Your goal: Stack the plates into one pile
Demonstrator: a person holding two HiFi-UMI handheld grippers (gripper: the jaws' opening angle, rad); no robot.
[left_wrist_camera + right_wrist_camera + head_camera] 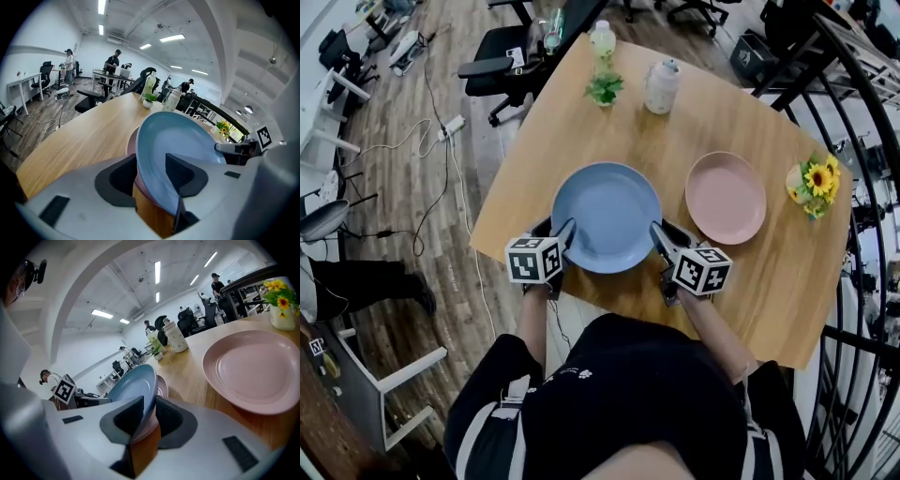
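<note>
A blue plate (pixel 607 217) hangs over the near middle of the wooden table (pixel 534 141), gripped at two opposite rims. My left gripper (pixel 562 234) is shut on its left rim, and the rim (pixel 150 159) runs between the jaws (pixel 152 176). My right gripper (pixel 661 239) is shut on the right rim (pixel 149 416). Both gripper views show a pink plate (pixel 130 143) (pixel 161 386) just under the blue one; the head view hides it. Another pink plate (pixel 726 197) (pixel 253 371) lies flat to the right.
At the table's far side stand a clear bottle (pixel 603 39), a small green plant (pixel 604 87) and a white jar (pixel 662 86). A sunflower vase (pixel 814 183) sits at the right edge. Office chairs (pixel 502 56) and a black railing (pixel 853 112) flank the table.
</note>
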